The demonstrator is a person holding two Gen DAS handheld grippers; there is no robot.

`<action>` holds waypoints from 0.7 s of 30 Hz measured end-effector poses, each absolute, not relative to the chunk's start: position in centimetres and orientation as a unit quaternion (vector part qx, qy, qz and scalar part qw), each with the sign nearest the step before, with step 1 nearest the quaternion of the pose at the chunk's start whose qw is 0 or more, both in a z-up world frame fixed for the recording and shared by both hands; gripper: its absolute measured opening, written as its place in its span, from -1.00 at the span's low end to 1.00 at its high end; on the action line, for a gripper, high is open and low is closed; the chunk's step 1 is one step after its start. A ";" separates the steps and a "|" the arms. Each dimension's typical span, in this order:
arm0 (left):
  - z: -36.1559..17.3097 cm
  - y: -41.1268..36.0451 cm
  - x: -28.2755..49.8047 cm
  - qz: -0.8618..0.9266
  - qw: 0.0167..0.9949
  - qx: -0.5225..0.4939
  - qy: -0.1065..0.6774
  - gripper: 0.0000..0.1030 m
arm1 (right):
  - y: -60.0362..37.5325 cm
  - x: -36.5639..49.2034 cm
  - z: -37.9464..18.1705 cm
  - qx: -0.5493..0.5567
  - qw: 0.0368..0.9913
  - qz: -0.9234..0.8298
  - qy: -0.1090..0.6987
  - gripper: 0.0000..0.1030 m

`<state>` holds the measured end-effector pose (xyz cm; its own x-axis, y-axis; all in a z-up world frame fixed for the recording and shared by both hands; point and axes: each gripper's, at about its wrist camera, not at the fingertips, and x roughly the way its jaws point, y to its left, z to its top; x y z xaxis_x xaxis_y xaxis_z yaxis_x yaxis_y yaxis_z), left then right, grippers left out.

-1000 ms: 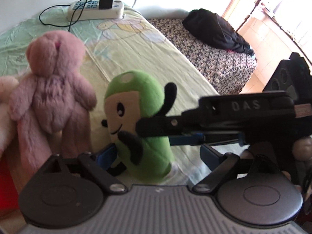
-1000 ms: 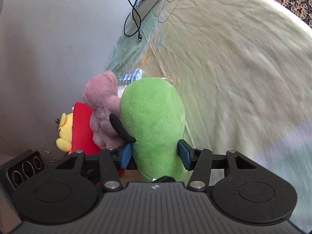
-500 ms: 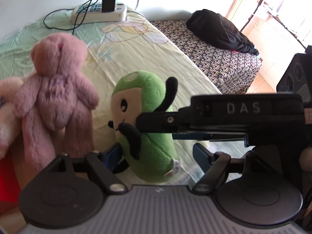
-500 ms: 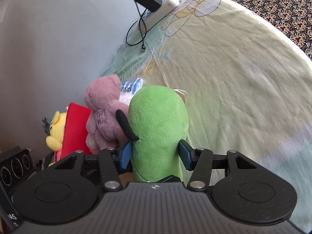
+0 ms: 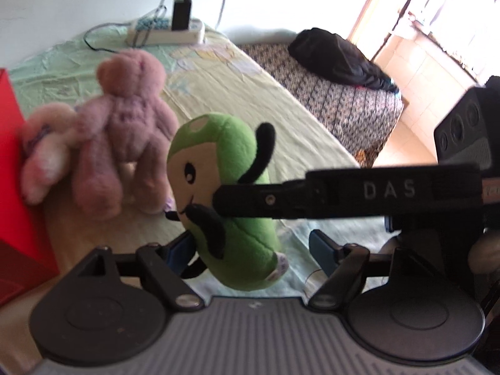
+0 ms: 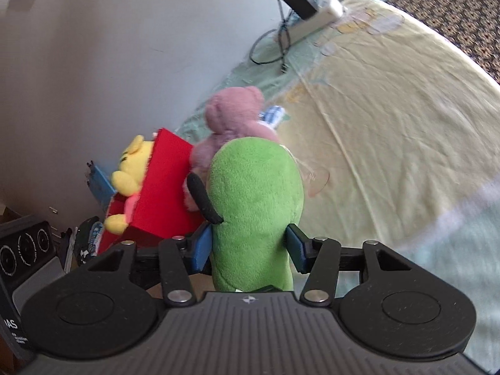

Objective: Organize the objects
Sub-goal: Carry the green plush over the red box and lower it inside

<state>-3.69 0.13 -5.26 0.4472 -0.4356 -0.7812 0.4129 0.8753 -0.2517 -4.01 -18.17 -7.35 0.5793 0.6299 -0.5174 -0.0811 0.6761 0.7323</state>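
Green plush toy (image 6: pixel 256 206) pinched in right gripper (image 6: pixel 250 247) jaws, left gripper (image 5: pixel 250 250) jaws parted, touching nothing.

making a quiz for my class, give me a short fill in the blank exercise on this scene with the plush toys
1. The right gripper is closed on the sides of the soft ____ plush toy.
2. A fluffy pink teddy bear lies on the pale ____ bedsheet.
3. A black charger is plugged into the white ____ near the wall.
4. The yellow plush bear sits beside a ____ box.

Missing words: green; yellow; power strip; red
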 end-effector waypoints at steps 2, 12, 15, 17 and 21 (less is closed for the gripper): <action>-4.3 1.2 -4.4 -0.247 0.859 -0.017 0.447 0.51 | -17.3 -4.4 -6.4 0.339 0.826 0.226 0.391 0.05; 2.0 9.2 -7.8 -0.243 0.901 -0.043 0.356 0.51 | -10.6 -6.0 -0.5 0.345 0.844 0.266 0.313 0.04; 3.6 12.0 -8.4 -0.240 0.910 -0.058 0.333 0.51 | -8.0 -5.6 0.9 0.348 0.843 0.279 0.299 0.04; 4.6 14.1 -8.5 -0.234 0.916 -0.062 0.320 0.51 | -6.0 -5.3 1.7 0.344 0.845 0.289 0.290 0.04; 6.0 18.2 -8.6 -0.222 0.925 -0.069 0.299 0.51 | -2.1 -3.9 2.7 0.332 0.847 0.306 0.281 0.05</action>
